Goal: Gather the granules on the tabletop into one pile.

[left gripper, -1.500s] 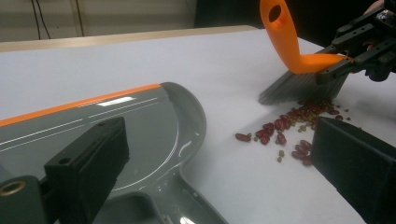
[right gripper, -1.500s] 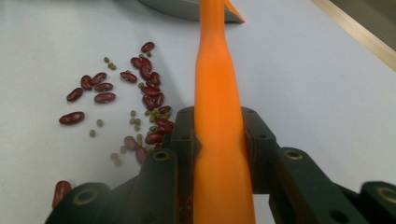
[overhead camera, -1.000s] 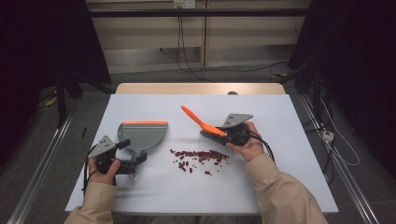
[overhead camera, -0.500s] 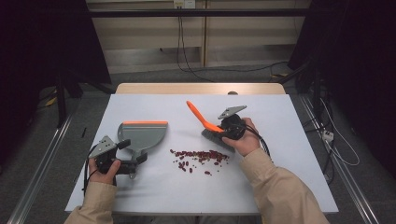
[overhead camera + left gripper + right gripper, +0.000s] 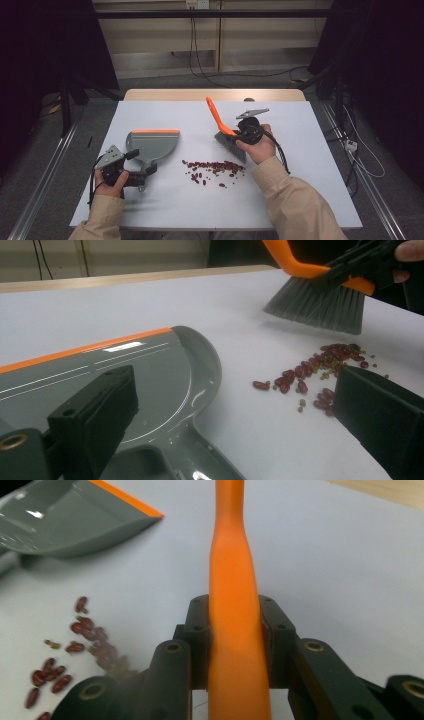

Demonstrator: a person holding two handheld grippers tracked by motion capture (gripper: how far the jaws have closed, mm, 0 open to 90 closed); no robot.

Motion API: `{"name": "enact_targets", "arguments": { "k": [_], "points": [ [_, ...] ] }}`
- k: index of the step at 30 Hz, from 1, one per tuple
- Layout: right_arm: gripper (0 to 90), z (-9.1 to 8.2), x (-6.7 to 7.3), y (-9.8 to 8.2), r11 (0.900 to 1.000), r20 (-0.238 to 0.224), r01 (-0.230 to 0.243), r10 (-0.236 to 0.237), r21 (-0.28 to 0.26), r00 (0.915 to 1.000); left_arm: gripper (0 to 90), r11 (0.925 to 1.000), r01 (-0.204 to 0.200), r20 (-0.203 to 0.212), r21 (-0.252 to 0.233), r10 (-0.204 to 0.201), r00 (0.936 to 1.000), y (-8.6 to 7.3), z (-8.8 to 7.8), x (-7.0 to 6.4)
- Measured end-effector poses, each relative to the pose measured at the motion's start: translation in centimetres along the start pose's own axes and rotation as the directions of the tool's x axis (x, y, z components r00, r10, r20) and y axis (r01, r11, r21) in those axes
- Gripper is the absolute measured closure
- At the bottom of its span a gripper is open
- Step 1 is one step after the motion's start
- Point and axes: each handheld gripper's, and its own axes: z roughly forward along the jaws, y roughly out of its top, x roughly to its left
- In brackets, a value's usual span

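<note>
Orange-handled brush point(image 5: 226, 131) hanging over beans point(image 5: 214, 169), ready for sweeping.
Right gripper point(image 5: 235, 630) is clamping its handle; left gripper point(image 5: 131, 175) is gripping the dustpan point(image 5: 152, 145) handle, steadying it.

Through the right gripper view I note the right hand-held gripper point(image 5: 235, 645) clamped on an orange brush handle point(image 5: 234, 580), one jaw pressed against each side. The handle runs straight up the frame. Red beans point(image 5: 75, 645) lie scattered lower left on the white surface point(image 5: 340, 570) (some blurred). A grey dustpan point(image 5: 65, 522) with an orange lip sits upper left.
</note>
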Motion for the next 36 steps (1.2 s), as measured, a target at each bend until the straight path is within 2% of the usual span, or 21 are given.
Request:
{"name": "enact_targets", "arguments": {
  "k": [4, 6, 10, 12, 14, 20, 23, 27, 29, 31, 36],
  "points": [
    [71.5, -0.3, 1.3, 0.6, 0.998, -0.028, -0.039, 0.038, -0.040, 0.9989, 4.5, 1.0000, -0.009, -0.002, 0.003, 0.009, 1.0000, 0.0, 0.0, 0.0],
    [71.5, -0.4, 2.0, 0.8, 0.995, -0.062, -0.087, 0.084, -0.053, 0.9945, 4.5, 1.0000, -0.007, -0.004, 0.001, 0.007, 1.0000, 0.0, 0.0, -0.1],
    [71.5, 0.1, 3.9, 0.8, 0.990, -0.104, -0.118, 0.110, -0.075, 0.9885, 4.5, 1.0000, -0.006, -0.003, -0.003, 0.006, 1.0000, 0.1, -0.1, -0.1],
    [71.5, 0.5, 4.8, 0.7, 0.988, -0.127, -0.135, 0.125, -0.076, 0.9841, 4.4, 1.0000, -0.009, -0.003, -0.005, 0.009, 1.0000, 0.1, -0.2, -0.1],
    [71.5, 1.1, 5.7, 0.6, 0.989, -0.142, -0.131, 0.120, -0.068, 0.9826, 4.5, 1.0000, -0.007, -0.004, -0.006, 0.007, 1.0000, 0.1, -0.2, -0.1],
    [71.5, 2.5, 7.7, 0.3, 0.986, -0.184, -0.161, 0.149, -0.050, 0.9715, 4.5, 0.9999, -0.009, -0.004, -0.008, 0.009, 0.9999, 0.1, -0.3, -0.1],
    [71.5, 3.0, 8.4, 0.1, 0.982, -0.211, -0.182, 0.169, -0.043, 0.9628, 4.4, 0.9999, -0.007, -0.002, -0.008, 0.007, 1.0000, 0.1, -0.3, -0.1],
    [71.5, 3.4, 9.1, 0.1, 0.980, -0.221, -0.193, 0.180, -0.040, 0.9586, 4.5, 0.9999, -0.010, -0.001, -0.006, 0.010, 1.0000, 0.1, -0.2, -0.1],
    [71.5, 3.5, 9.3, 0.1, 0.981, -0.216, -0.189, 0.175, -0.046, 0.9606, 4.5, 0.9999, -0.010, -0.001, -0.006, 0.010, 0.9999, 0.1, -0.2, -0.1],
    [71.5, 3.6, 9.4, 0.2, 0.978, -0.221, -0.202, 0.187, -0.046, 0.9571, 4.5, 0.9999, -0.009, -0.002, -0.007, 0.009, 1.0000, 0.1, -0.2, -0.1],
    [71.5, 4.1, 10.1, 0.0, 0.978, -0.224, -0.203, 0.189, -0.042, 0.9562, 4.5, 0.9999, -0.013, 0.000, -0.005, 0.013, 0.9999, 0.1, -0.2, -0.1]
  ]
}}
